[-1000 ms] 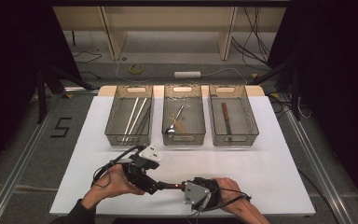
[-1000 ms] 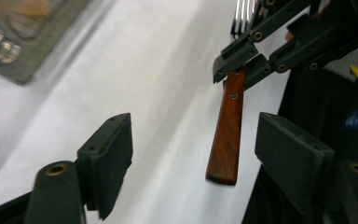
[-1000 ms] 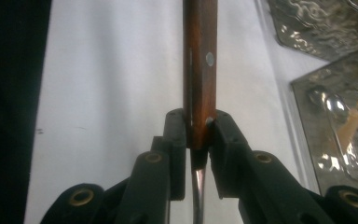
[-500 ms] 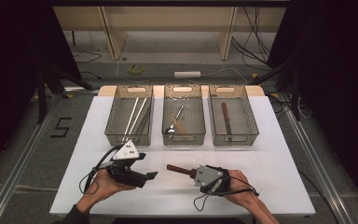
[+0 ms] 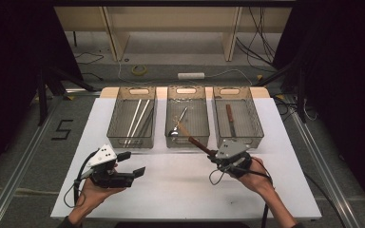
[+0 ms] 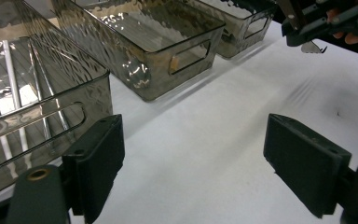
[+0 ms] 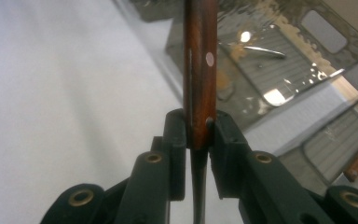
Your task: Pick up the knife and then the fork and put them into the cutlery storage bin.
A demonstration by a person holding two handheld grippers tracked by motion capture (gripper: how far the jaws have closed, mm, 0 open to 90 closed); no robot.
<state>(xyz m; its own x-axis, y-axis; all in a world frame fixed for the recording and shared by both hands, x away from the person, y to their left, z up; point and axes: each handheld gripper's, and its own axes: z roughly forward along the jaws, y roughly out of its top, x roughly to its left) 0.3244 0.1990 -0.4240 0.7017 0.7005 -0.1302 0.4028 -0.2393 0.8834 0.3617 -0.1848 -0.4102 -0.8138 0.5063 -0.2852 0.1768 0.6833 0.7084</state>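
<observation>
Jaws on knife beside bins

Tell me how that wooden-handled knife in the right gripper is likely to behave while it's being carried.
The knife looks stiff, so it probably won't droop. The right gripper pinches it near where handle meets blade, so the long handle sticking out could swing. The smooth, glossy wood may slip a little.

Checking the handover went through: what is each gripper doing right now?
Left gripper: open, nothing between its jaws.
Right gripper: shut on the wooden-handled knife.
</observation>
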